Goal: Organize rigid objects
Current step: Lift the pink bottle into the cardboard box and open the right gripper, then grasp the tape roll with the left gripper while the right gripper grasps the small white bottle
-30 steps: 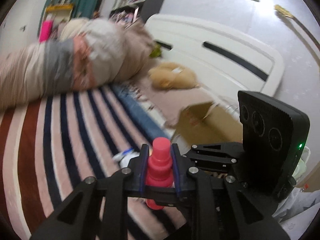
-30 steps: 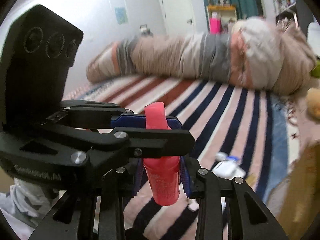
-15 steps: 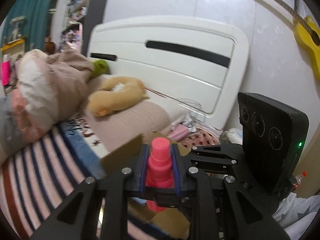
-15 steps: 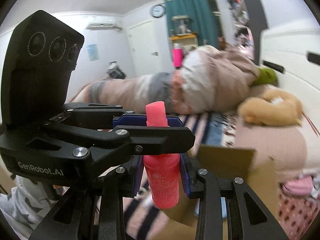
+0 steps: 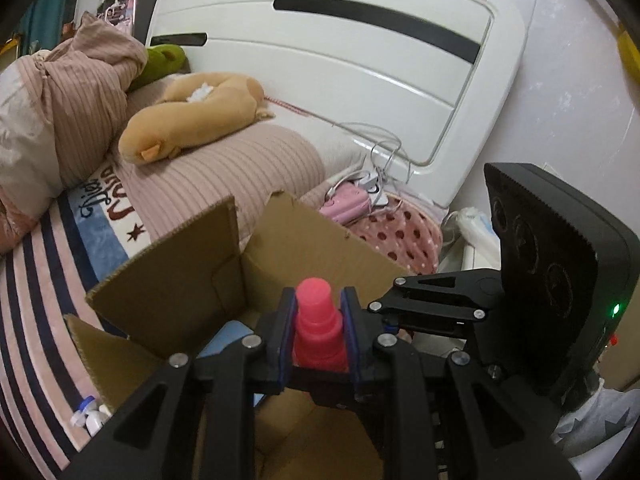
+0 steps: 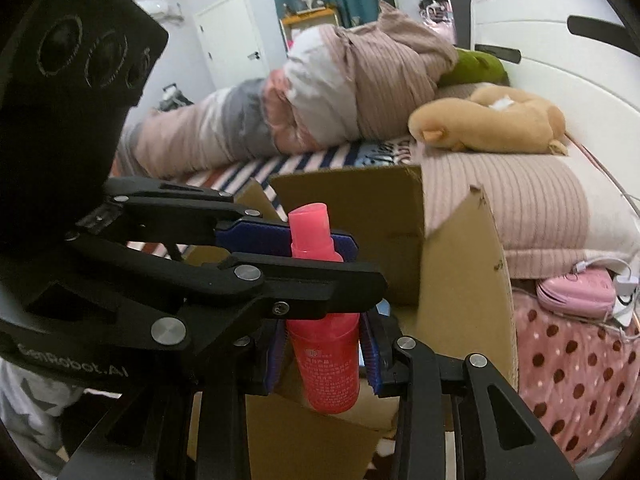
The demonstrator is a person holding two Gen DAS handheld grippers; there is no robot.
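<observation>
While a striped bed [image 5: 36, 312] with a white headboard [image 5: 320, 64] fills the background, an open cardboard box [image 5: 172, 288] sits on it, flaps up. Both tools pinch one pink bottle [image 6: 324, 344] above the box opening. Right gripper [image 6: 326, 350] clamps the bottle's body; left gripper [image 5: 319, 326] clamps its narrower cap end. A tan plush toy [image 5: 192, 116] lies on a pillow beyond the box.

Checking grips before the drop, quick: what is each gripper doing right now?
Left gripper: shut on the pink bottle's neck.
Right gripper: shut on the same pink bottle's body.
</observation>
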